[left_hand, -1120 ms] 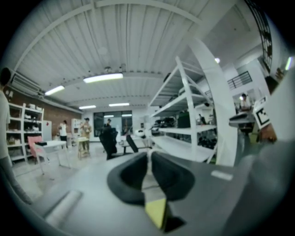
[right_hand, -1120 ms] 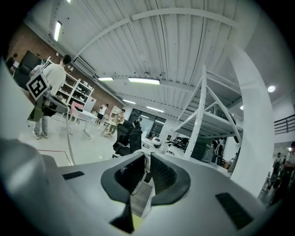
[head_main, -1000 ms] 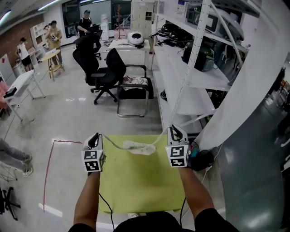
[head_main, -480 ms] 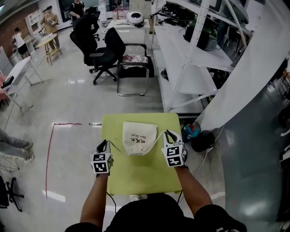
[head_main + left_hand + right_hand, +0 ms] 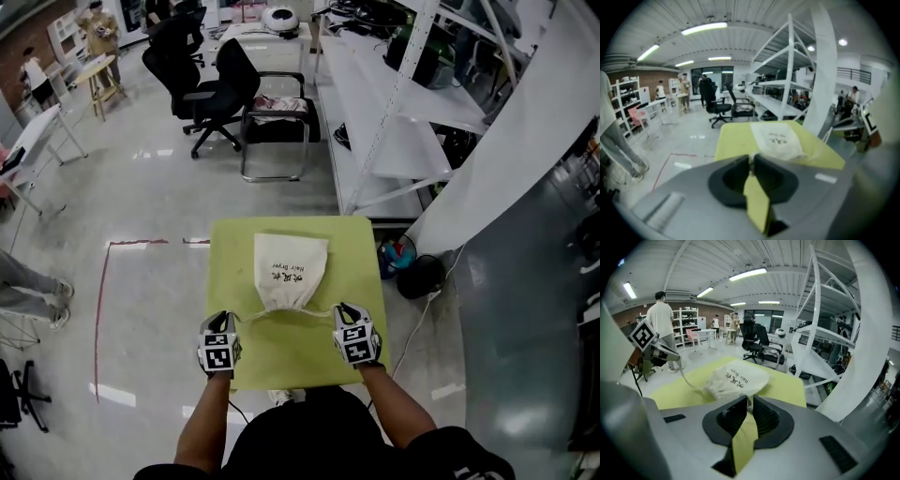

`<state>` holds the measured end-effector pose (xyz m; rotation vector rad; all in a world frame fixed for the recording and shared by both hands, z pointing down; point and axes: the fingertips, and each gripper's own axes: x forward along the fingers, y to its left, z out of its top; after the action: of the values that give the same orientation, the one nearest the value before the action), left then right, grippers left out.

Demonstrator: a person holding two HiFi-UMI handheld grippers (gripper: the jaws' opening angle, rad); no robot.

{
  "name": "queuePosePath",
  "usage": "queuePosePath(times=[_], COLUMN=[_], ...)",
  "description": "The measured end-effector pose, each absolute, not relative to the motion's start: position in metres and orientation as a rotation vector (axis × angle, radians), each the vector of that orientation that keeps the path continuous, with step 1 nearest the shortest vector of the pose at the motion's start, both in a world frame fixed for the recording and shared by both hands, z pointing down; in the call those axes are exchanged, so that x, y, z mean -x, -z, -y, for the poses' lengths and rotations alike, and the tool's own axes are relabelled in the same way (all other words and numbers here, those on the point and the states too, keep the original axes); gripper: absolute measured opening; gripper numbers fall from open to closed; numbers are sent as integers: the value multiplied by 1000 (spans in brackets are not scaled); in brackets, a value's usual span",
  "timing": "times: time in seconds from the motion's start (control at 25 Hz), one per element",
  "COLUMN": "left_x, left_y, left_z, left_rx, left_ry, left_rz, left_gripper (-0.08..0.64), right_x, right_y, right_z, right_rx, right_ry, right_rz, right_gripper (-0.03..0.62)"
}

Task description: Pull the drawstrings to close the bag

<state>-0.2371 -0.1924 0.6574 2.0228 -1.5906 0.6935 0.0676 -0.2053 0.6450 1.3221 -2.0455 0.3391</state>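
A cream drawstring bag (image 5: 288, 271) with dark print lies flat on the yellow-green table (image 5: 356, 253), its gathered mouth toward me. A thin drawstring (image 5: 319, 314) runs out from each side of the mouth. My left gripper (image 5: 226, 319) is shut on the left string end, at the bag's near left. My right gripper (image 5: 341, 310) is shut on the right string end, at the near right. In the left gripper view the bag (image 5: 780, 141) lies just past the closed jaws. The right gripper view shows the bag (image 5: 733, 378) with its mouth bunched.
A white metal shelving rack (image 5: 412, 141) stands to the right of the table. Black office chairs (image 5: 202, 94) and a metal-framed chair (image 5: 274, 127) stand behind it. Red tape (image 5: 103, 309) marks the floor at the left. People stand far back left.
Both grippers drew back toward me along the table, still holding the strings. The bag went from lifted and crumpled to lying flat, its mouth drawn tighter. The head view tilted down.
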Motion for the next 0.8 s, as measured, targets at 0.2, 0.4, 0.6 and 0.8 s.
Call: queuePosePath(times=[0.2,0.4,0.6,0.8], left_x=[227,213,206,215], left_y=[-689,-724,-738,-703], left_z=[160,123,95,114], left_rx=[-1991,-1961,-1937,-2015], left_ry=[-761,-852,-879,-808], left_rz=[1512,1380,1277,1365], left_gripper=[94,226,319,319], right_x=[-59,-51,-58,-51], right_y=[-687,-727,-727,-686], right_z=[179,147,134,143], right_rx=[-1227,-1075,-1071,-1156], right_ry=[-429,-576,-556,-479], right_rz=[2010,1973,1986,2064], right_gripper=[38,183,221,225])
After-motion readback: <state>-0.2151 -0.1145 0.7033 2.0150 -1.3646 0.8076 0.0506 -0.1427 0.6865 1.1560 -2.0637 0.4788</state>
